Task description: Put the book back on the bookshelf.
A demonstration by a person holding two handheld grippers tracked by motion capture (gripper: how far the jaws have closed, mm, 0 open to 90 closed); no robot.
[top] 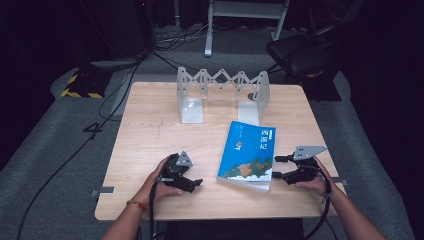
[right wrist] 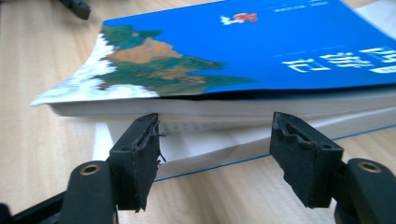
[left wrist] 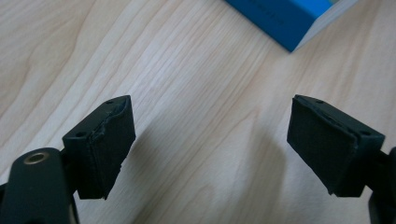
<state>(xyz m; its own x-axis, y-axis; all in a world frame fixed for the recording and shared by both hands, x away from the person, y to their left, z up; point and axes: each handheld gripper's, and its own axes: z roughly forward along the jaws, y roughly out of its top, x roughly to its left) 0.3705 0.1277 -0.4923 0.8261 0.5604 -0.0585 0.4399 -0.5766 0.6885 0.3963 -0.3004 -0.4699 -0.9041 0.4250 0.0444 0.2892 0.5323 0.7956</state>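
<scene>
Blue book (top: 248, 152), green-orange-white landscape cover; pale wood-grain table (top: 150, 145); black tongs (top: 280, 167).

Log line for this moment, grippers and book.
left gripper: open, beside book | right gripper: open at book's page edge | book: flat on table

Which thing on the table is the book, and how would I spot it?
Look at the wooden table. In front of the white folding rack at the back, nearer the right tool, lies the book. It is the one bright blue thing, with a mountain picture on its cover.
</scene>
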